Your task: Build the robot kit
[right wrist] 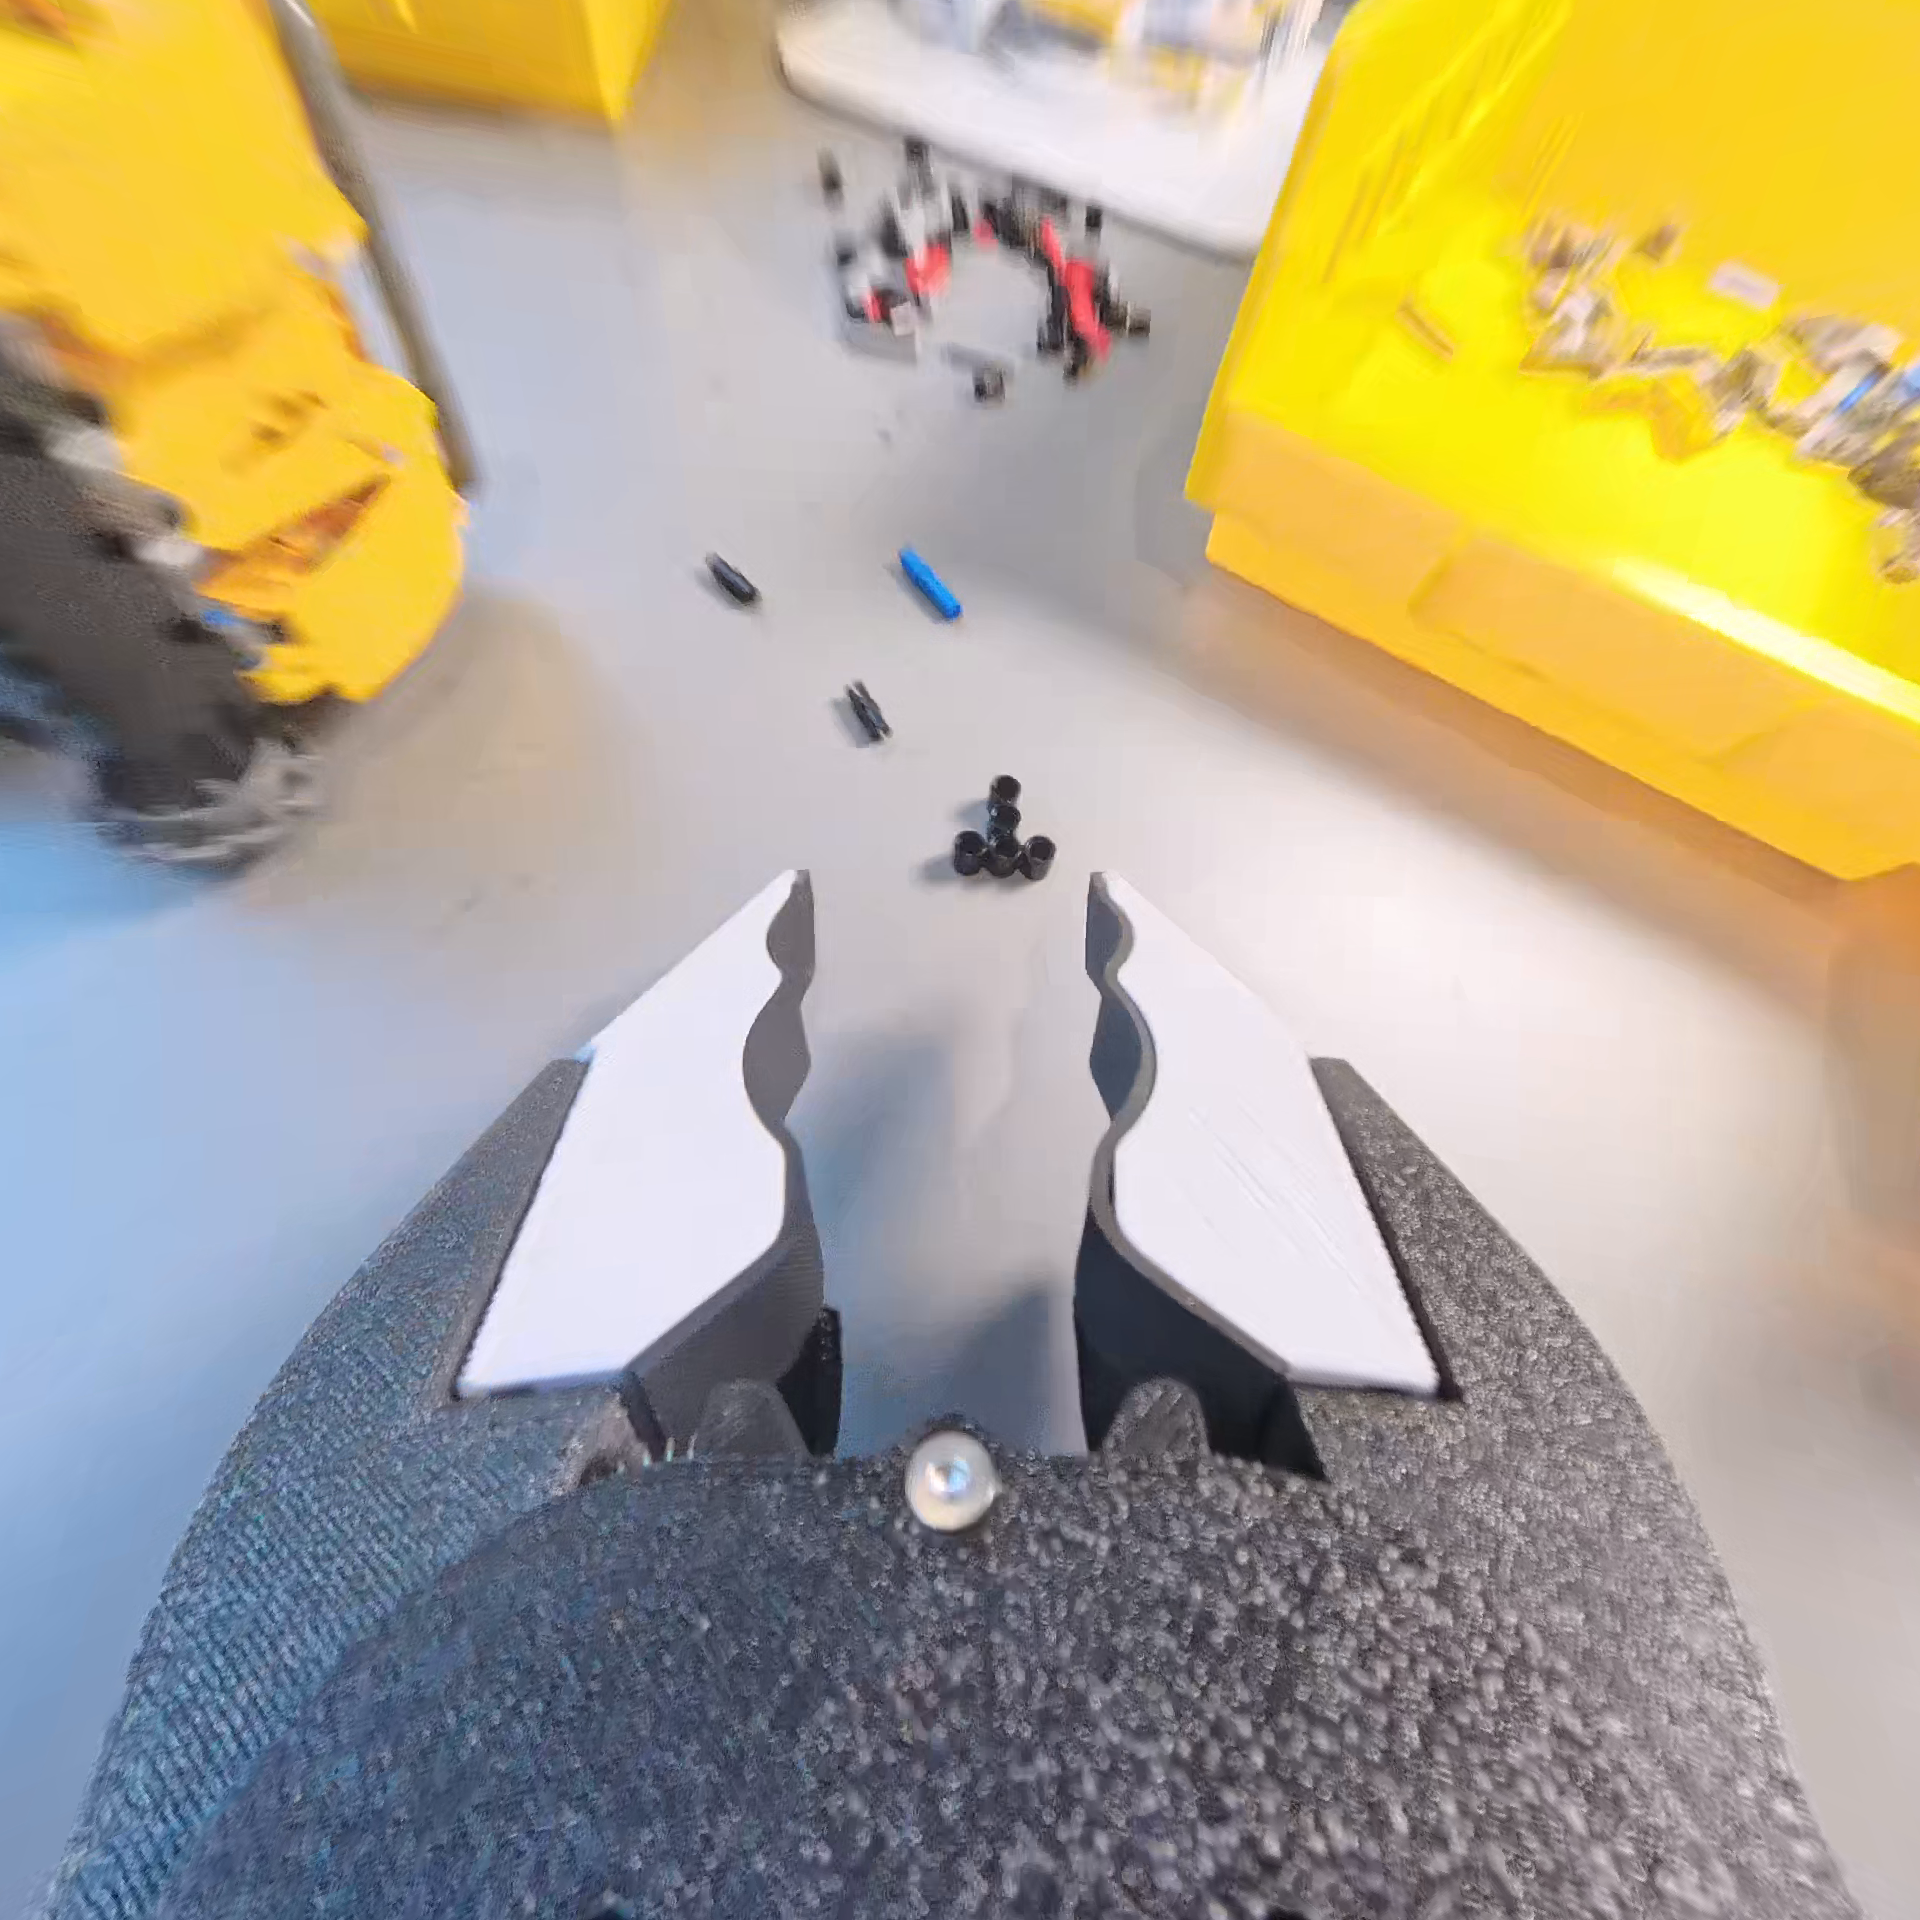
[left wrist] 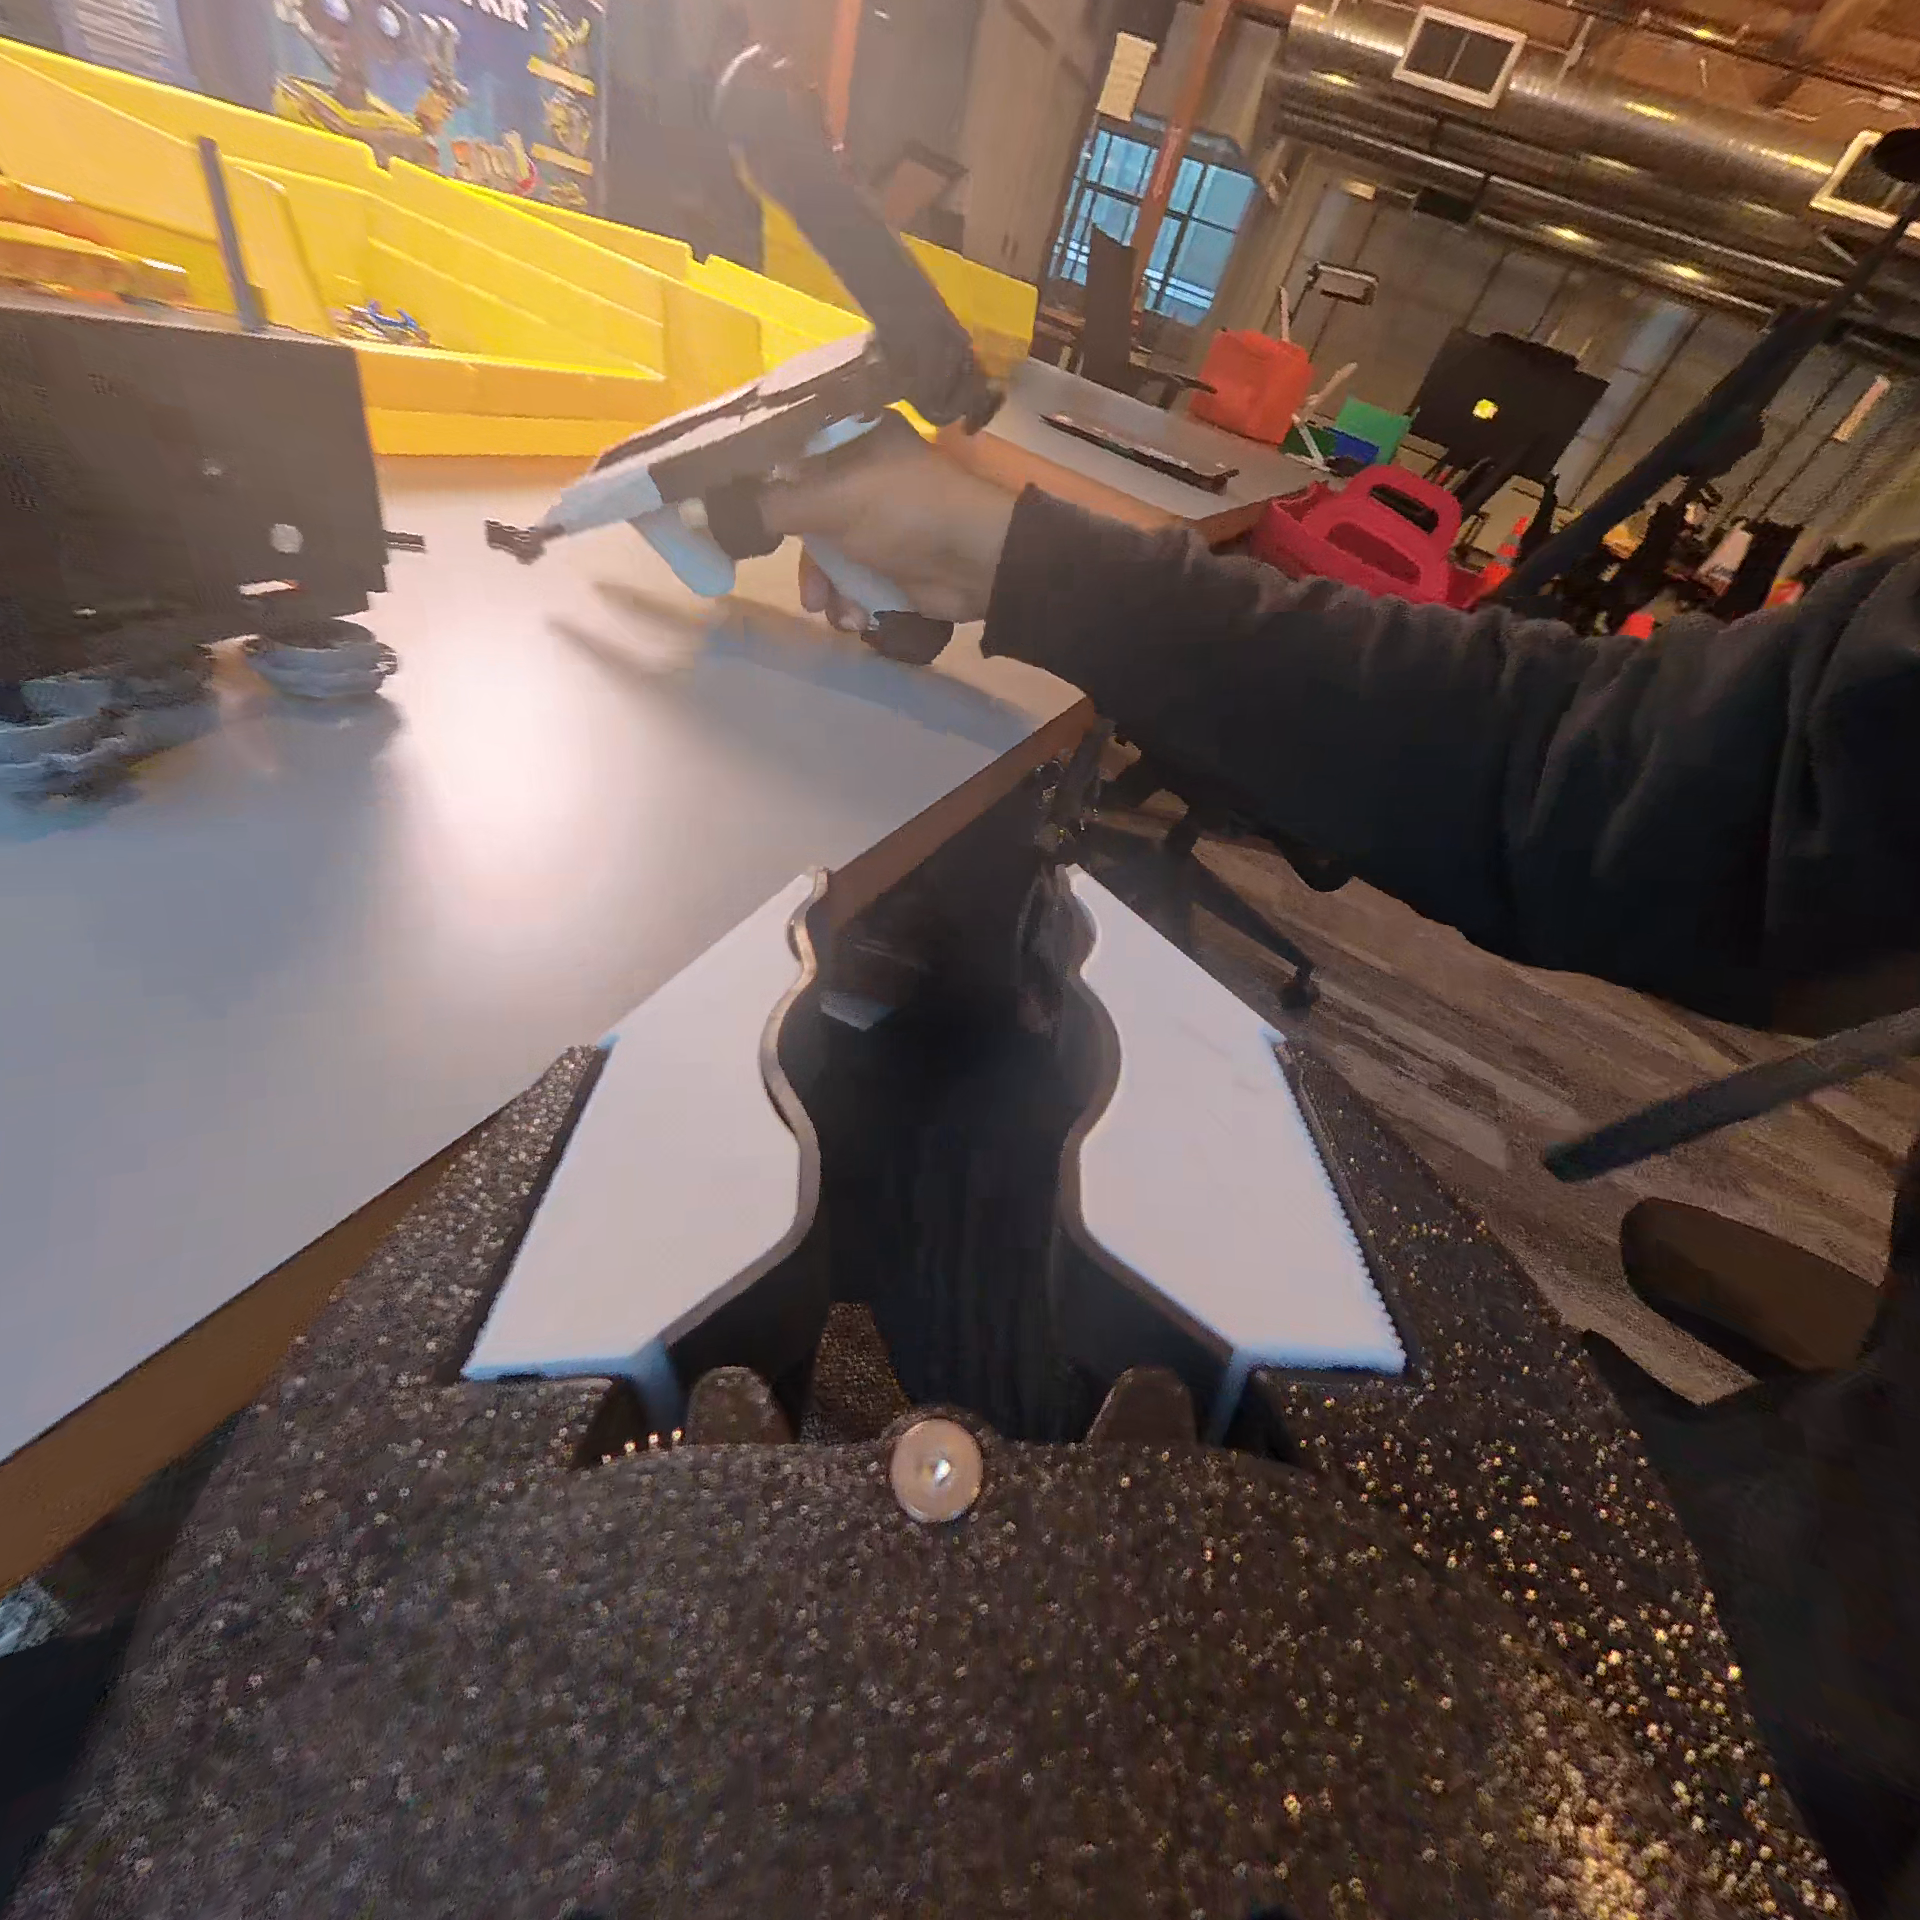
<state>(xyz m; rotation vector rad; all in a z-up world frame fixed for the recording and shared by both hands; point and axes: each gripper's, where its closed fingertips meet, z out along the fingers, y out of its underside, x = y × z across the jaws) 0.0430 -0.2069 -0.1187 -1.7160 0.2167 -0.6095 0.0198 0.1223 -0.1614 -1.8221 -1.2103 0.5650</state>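
My right gripper is open and empty, low over the grey table. A small black T-shaped connector piece lies just ahead of its fingertips. Beyond it lie a black pin, a second black pin and a blue pin. My left gripper is open and empty, hanging over the table's front edge. The right gripper also shows in the left wrist view, held by a hand above the table.
Yellow bins stand at the right, and a yellow and black wheeled model at the left. A pile of black and red parts lies farther back. In the left wrist view, a black box, grey tyres and yellow trays stand beyond. Spacing between my two grippers at the tips: around 35 cm. The left gripper is farther from the small black T-shaped connector piece, some 35 cm, than the right, some 4 cm. From my right tips it is roughly 7 cm to the black pin; from my left, 35 cm. Seen from the left wrist view as well.
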